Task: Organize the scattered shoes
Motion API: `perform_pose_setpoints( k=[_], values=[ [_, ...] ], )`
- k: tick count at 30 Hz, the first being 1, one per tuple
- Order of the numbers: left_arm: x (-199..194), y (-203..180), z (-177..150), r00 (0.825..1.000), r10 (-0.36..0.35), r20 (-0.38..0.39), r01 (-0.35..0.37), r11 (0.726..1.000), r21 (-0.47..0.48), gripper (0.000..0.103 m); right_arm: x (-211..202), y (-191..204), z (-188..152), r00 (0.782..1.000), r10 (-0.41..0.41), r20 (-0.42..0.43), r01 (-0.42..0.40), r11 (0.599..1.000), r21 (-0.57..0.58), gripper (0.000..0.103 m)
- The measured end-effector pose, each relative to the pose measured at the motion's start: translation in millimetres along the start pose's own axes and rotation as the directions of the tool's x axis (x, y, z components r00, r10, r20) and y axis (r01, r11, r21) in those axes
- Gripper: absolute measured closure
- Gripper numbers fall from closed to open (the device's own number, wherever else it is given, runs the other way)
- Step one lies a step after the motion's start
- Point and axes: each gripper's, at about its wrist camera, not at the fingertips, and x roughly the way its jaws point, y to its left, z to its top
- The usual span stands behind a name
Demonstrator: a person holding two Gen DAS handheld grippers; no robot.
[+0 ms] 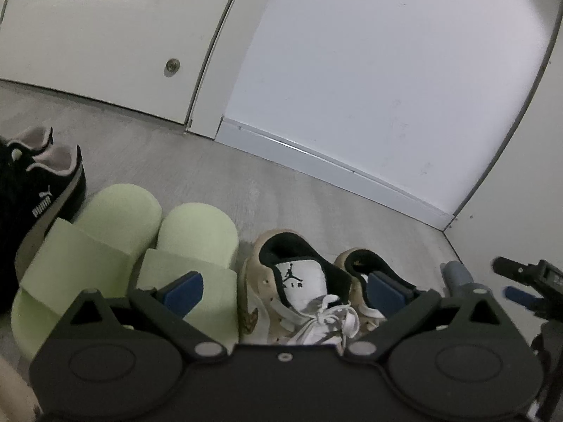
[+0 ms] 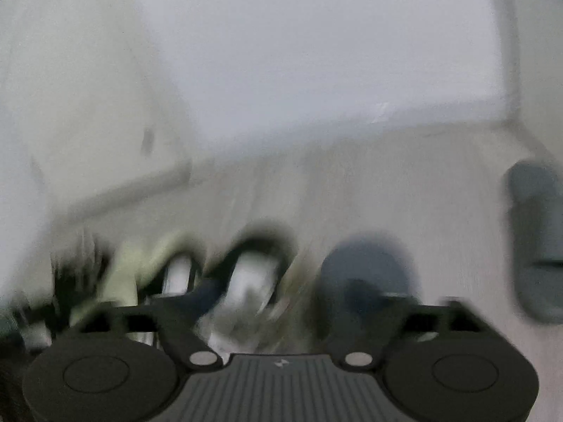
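Note:
A row of shoes stands on the grey floor point(image 1: 246, 183), heels toward the wall. From the left in the left wrist view come a black Puma sneaker point(image 1: 52, 193), two pale green slides point(image 1: 119, 246), and a tan and white Jordan sneaker point(image 1: 299, 281) with its mate point(image 1: 359, 260). My left gripper point(image 1: 285, 292) is open, its blue pads wide apart above the Jordan sneaker. A grey-blue slipper point(image 1: 457, 274) lies right of the row. The right wrist view is blurred. My right gripper point(image 2: 285, 295) is open over the sneakers point(image 2: 253, 277) and the grey-blue slipper point(image 2: 366, 267), holding nothing.
A second grey-blue slipper point(image 2: 535, 239) lies apart at the right. A white wall with a skirting board point(image 1: 316, 161) closes the far side, meeting a side wall at a corner point(image 1: 447, 225). A white door point(image 1: 105, 52) stands at the left. My right gripper point(image 1: 510, 281) shows at the right edge.

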Motion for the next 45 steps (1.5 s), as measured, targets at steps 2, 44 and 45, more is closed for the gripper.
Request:
perform_pose_setpoints(
  k=[2, 44, 45],
  values=[
    [0.8, -2.3, -0.5, 1.0, 0.0, -0.001, 0.0, 1.0, 0.015, 0.002, -3.5, -32.2, 12.2, 0.992, -0.118, 0.034, 0.118, 0.993, -0.016, 0.0],
    [-0.2, -17.0, -6.6, 1.0, -0.006, 0.028, 0.003, 0.993, 0.117, 0.002, 37.8, -80.2, -54.5, 0.912, -0.206, -0.354, -0.019, 0.842, -0.539, 0.001],
    [-0.8, -17.0, -6.9, 1.0, -0.004, 0.028, 0.001, 0.993, 0.118, 0.002, 35.0, -78.7, -55.7, 0.915, -0.201, -0.349, -0.022, 0.84, -0.543, 0.001]
  ],
)
